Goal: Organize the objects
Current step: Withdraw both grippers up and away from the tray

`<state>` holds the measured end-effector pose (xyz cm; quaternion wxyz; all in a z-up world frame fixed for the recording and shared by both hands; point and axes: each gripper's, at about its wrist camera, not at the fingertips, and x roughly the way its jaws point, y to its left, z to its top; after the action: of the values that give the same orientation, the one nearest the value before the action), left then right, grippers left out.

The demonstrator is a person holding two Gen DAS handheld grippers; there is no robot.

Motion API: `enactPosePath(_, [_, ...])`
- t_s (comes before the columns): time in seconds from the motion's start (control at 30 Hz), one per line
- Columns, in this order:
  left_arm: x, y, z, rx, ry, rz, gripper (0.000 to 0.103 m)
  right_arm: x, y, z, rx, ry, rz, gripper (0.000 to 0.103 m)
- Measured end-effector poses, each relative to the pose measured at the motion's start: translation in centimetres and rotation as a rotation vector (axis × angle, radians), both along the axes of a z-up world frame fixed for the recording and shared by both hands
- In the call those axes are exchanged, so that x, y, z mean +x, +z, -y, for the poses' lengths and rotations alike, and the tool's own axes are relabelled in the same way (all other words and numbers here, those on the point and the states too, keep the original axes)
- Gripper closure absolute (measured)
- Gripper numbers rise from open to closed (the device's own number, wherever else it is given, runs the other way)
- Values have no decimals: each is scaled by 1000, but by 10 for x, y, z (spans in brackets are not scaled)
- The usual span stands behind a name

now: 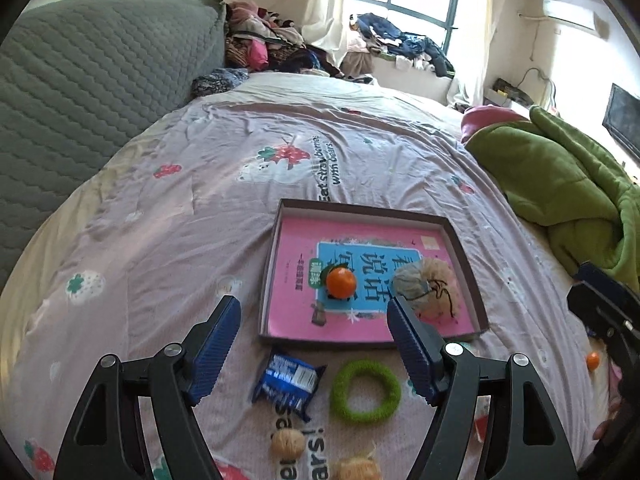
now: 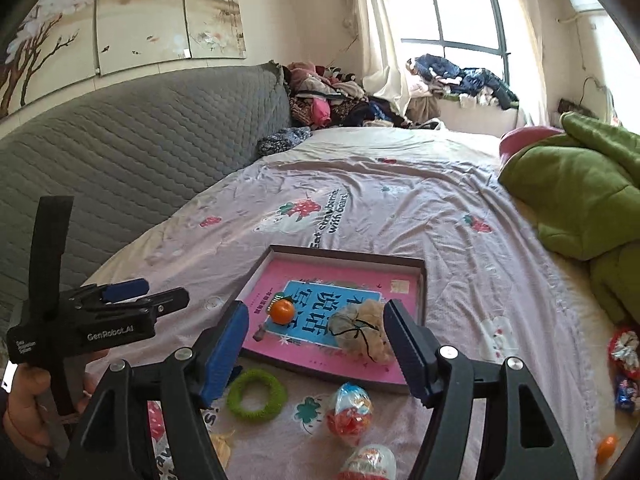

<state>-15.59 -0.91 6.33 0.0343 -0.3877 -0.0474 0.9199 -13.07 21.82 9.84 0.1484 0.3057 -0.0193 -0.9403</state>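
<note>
On the bed (image 1: 160,208), going left to right: the left tool (image 1: 314,320) hangs wide open and empty above a blue snack packet (image 1: 289,380) and a green ring (image 1: 366,391), both just outside the box tray (image 1: 466,264). Inside the tray sit 1 orange (image 1: 341,281) and 1 mesh pouch (image 1: 426,288). The right tool (image 2: 316,330) is likewise wide open, holding nothing. 2 wrapped eggs (image 2: 349,408) and 1 small orange ball (image 2: 606,446) are among the things not yet packed, so much seems left.

Tangerine (image 1: 341,282) left of pouch (image 1: 425,287) in tray (image 1: 267,280), ring (image 1: 366,391) in front, on bed (image 1: 160,216)
</note>
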Motion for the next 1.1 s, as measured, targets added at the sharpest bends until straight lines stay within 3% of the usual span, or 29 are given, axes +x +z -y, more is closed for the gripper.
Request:
enactPosePath(0.7, [80, 1, -20, -100, -59, -77, 26, 59, -10, -14, -47, -14, 6, 34])
enactPosePath(1.1, [96, -13, -24, -73, -69, -47, 26, 77, -31, -22, -35, -22, 45, 33])
